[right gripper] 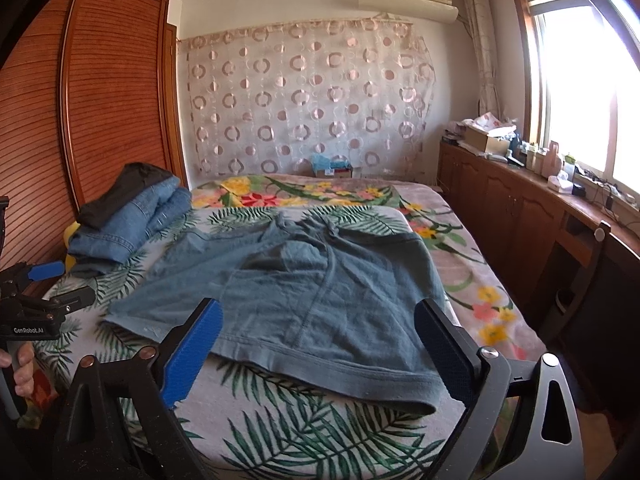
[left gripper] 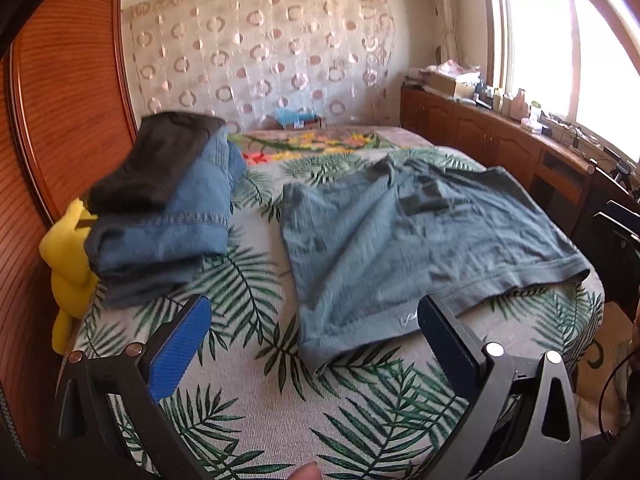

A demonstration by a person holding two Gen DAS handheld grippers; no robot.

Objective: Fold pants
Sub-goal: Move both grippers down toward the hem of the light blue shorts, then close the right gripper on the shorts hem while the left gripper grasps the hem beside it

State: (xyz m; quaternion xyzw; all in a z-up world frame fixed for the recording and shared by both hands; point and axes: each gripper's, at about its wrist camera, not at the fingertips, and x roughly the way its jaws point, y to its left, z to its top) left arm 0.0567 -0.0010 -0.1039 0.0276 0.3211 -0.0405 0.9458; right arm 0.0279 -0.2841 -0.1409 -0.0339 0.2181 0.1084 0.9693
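Teal-grey shorts (left gripper: 404,236) lie spread flat on the leaf-print bedspread (left gripper: 256,392), leg hems toward me. My left gripper (left gripper: 314,316) hovers open just above their near left hem, nothing between its blue pads (left gripper: 180,344). In the right wrist view the same shorts (right gripper: 304,300) fill the middle of the bed. My right gripper (right gripper: 318,320) stands open over their near hem, its pads clear of the cloth. The left gripper (right gripper: 60,284) shows at that view's left edge, held by a hand (right gripper: 22,368).
A stack of folded jeans and dark trousers (left gripper: 168,196) sits at the bed's far left, against a wooden wardrobe (left gripper: 68,92). A yellow plush toy (left gripper: 68,264) lies beside the stack. Wooden cabinets (right gripper: 520,216) with clutter run under the window on the right.
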